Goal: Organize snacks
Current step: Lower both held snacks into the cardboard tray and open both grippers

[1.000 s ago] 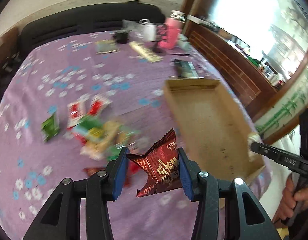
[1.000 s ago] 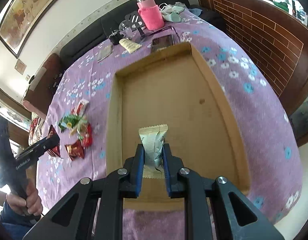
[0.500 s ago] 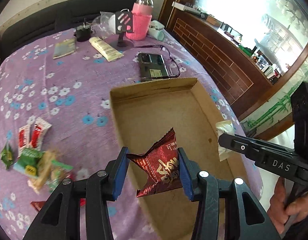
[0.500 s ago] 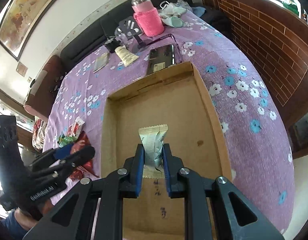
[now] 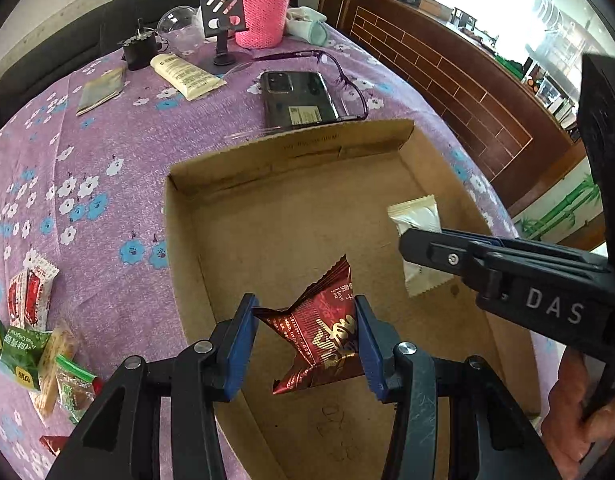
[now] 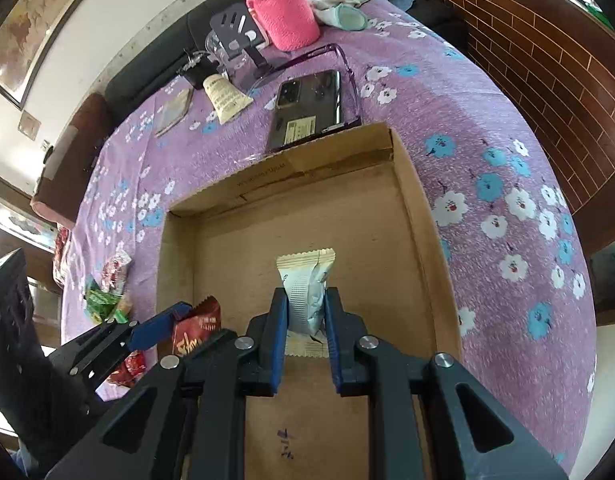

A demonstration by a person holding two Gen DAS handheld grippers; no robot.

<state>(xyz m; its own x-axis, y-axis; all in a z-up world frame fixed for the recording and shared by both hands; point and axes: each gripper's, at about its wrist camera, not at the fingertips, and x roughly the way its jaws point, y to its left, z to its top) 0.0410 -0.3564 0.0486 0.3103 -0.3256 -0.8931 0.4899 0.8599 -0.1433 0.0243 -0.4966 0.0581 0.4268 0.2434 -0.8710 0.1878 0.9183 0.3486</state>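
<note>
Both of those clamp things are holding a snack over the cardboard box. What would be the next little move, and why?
Probably lower both and let go. The left tool grips a dark red foil packet, the right tool a cream-white wrapped bar, and both hang over the bare floor of the shallow cardboard tray.

Home living room; dark sofa (image 6: 147,76), framed painting (image 6: 31,28), floral tablecloth (image 5: 107,184)

Our left gripper (image 5: 305,342) and right gripper (image 6: 305,334) share black frames, blue finger pads and silver screws; white letters "DAS" mark the right one's side.
</note>
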